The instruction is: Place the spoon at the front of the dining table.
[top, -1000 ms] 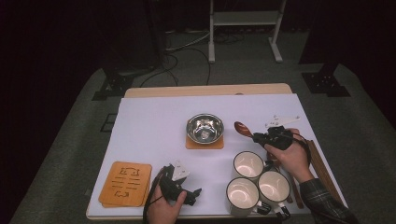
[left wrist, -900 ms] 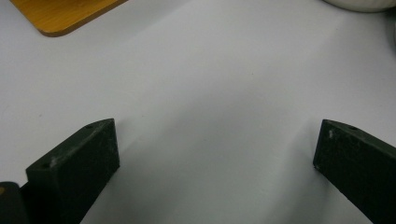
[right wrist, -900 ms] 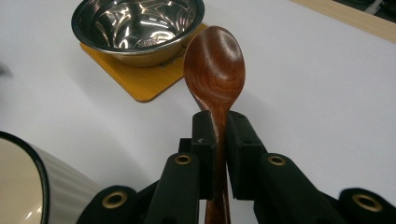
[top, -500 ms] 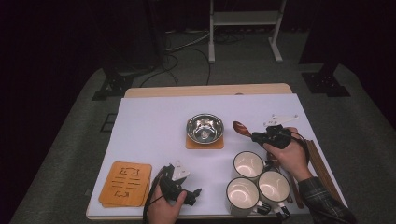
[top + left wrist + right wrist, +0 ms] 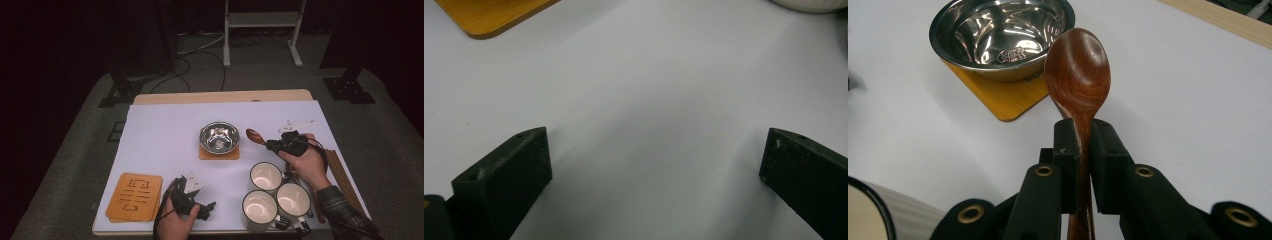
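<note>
Right gripper (image 5: 1083,145): clamping a wooden spoon (image 5: 1079,75) by the neck, pads pressing on both sides of the handle, bowl of the spoon sticking out past the jaws.
Right gripper, high view (image 5: 274,145): sitting in the person's right hand (image 5: 307,162), pointing left toward the steel bowl (image 5: 219,137); spoon (image 5: 255,136) is reading as a small red-brown oval just right of that bowl.
Spoon location: hanging in the grip over the white table cover (image 5: 165,140), near the steel bowl but not touching it; whether it is clear of the cover I cannot tell from above.
Right gripper view extra: showing the spoon's hollow face up and the steel bowl (image 5: 1000,35) sitting on a square wooden coaster (image 5: 1008,97), plus the rim of a mug (image 5: 868,215) at bottom left.
Left gripper (image 5: 654,165): jaws standing wide apart, nothing between them, just bare white cover.
Left gripper, high view (image 5: 207,210): lying low at the front edge in the left hand (image 5: 175,225), pointing right toward the mugs.
Left gripper view extra: catching a corner of a wooden coaster (image 5: 489,15) at top left.
High view extra: giving the layout, with three white mugs (image 5: 265,177) clustering front right, a stack of coasters (image 5: 135,196) front left, and wooden sticks (image 5: 342,175) lying along the right edge.
</note>
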Tool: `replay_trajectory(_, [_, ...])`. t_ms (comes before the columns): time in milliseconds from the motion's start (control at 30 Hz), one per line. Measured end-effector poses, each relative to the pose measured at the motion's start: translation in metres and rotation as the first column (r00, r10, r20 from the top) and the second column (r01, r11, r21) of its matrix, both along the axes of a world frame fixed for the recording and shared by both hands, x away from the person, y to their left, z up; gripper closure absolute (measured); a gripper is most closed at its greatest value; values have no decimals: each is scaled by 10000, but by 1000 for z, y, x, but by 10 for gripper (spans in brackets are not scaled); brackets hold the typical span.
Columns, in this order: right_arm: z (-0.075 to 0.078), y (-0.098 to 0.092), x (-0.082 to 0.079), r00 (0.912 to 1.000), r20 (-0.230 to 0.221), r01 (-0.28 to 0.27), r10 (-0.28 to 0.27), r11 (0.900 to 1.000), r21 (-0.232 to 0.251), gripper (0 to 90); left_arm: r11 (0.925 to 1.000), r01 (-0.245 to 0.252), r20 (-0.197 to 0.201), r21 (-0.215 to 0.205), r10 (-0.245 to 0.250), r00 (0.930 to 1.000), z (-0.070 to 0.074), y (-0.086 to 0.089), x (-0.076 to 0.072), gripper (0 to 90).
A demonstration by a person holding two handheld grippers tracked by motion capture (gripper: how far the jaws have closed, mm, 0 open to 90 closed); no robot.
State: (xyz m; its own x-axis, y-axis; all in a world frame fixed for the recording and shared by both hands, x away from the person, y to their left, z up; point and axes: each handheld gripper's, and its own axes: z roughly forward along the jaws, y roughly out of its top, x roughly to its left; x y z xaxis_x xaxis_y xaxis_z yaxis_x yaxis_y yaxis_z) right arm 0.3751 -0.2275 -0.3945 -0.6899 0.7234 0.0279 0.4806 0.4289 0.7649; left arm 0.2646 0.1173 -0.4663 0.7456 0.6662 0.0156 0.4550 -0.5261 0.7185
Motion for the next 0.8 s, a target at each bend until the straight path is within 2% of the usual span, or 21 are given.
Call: replay_trajectory(800, [2, 17, 9, 9992, -116, -388, 389, 9992, 47, 817, 10000, -5, 29, -4, 5, 10000, 0, 0, 0, 0])
